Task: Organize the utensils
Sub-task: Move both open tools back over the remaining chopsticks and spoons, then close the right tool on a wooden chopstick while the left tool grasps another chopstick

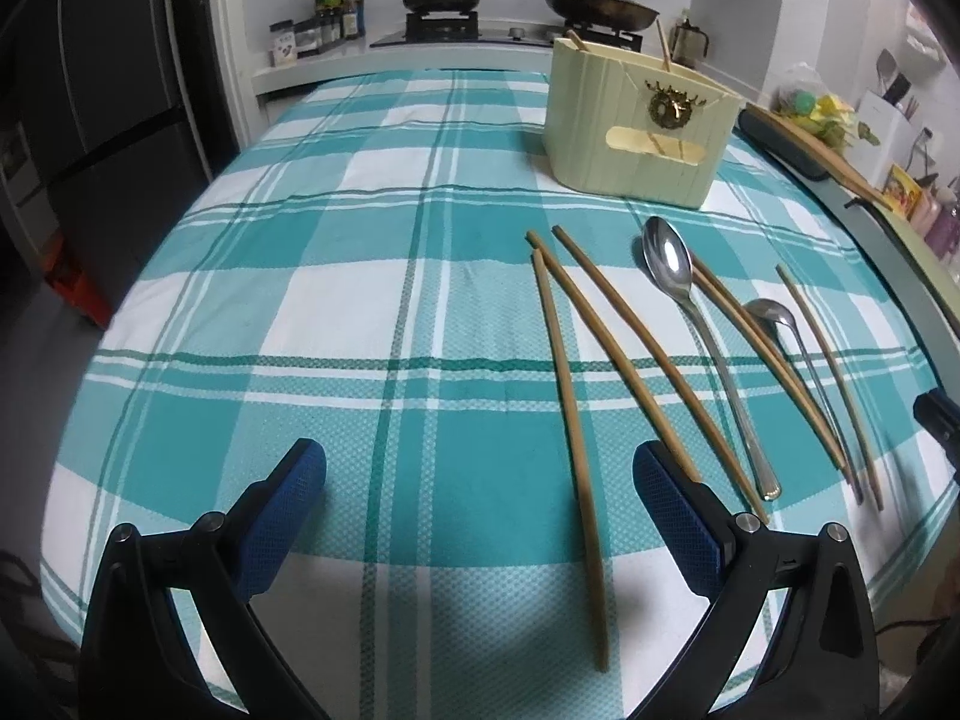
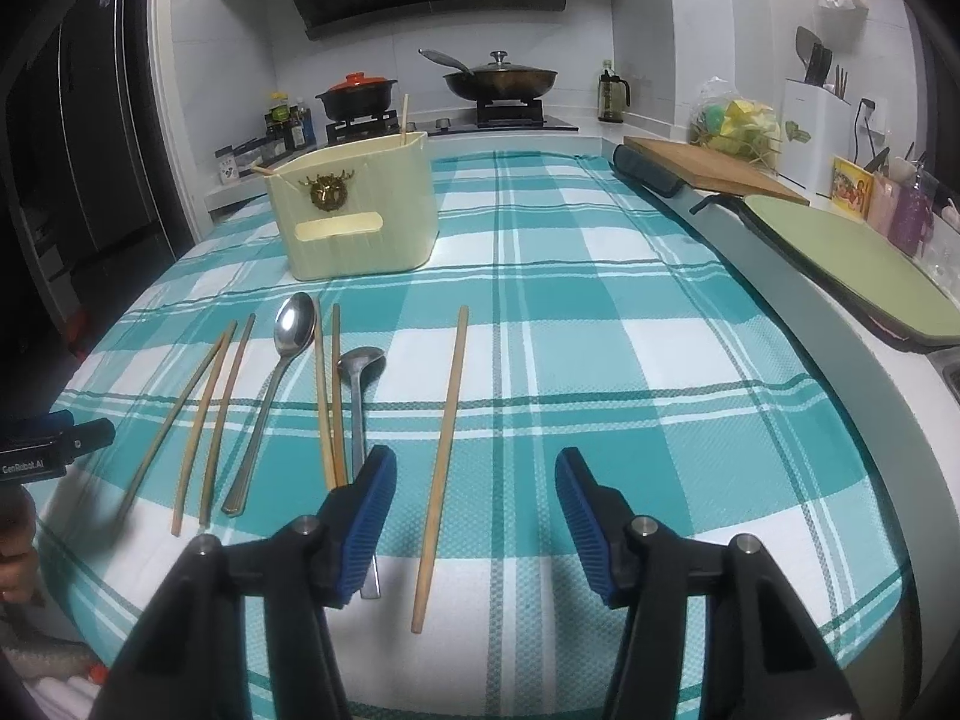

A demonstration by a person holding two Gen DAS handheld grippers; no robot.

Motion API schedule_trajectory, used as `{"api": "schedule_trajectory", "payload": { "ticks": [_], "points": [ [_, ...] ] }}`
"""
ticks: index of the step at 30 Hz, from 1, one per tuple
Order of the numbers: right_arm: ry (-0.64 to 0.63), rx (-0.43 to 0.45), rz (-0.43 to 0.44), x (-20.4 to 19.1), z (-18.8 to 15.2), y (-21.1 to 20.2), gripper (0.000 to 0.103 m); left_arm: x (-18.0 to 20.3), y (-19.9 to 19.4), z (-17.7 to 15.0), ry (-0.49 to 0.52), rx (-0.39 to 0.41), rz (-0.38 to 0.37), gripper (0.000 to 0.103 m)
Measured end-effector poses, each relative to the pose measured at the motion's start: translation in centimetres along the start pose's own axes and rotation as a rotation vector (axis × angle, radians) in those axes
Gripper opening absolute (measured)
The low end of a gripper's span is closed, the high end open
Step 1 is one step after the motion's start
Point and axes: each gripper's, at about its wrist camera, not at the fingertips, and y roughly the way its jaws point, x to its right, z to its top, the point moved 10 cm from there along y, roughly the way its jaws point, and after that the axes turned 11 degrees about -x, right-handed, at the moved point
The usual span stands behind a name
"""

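Right gripper [image 2: 475,516] half open, empty, straddled lone tan wooden chopstick [image 2: 441,468]; left pad overlapped small steel spoon [image 2: 359,396], risking double pickup. Left gripper [image 1: 480,516] wide, empty.

On the tablecloth [image 2: 600,312] we see the utensil holder [image 2: 360,216] at eleven o'clock of the right wrist view, two chopsticks standing in it. Before it lie, left to right, three chopsticks [image 2: 204,414], a large spoon [image 2: 282,372], a chopstick pair [image 2: 330,396], a small spoon [image 2: 359,378] and a lone chopstick [image 2: 444,456]. At two o'clock, off the cloth, lies a cutting board [image 2: 714,171].
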Motion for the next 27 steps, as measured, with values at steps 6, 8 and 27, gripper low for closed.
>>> {"api": "schedule_trajectory", "payload": {
  "ticks": [6, 8, 27],
  "points": [
    [-0.009, -0.026, 0.015, 0.1, 0.4, 0.7, 0.047, 0.2, 1.7, 1.3, 0.007, -0.018, 0.008, 0.102],
    [-0.010, -0.035, 0.022, 0.2, 0.8, 1.1, 0.046, 0.3, 2.3, 1.5, 0.010, -0.030, 0.008, 0.102],
    [-0.104, -0.183, 0.066, -2.1, 2.0, 8.8, 0.017, -1.1, 5.3, 1.1, -0.011, -0.085, 0.082, 0.103]
  ]
}}
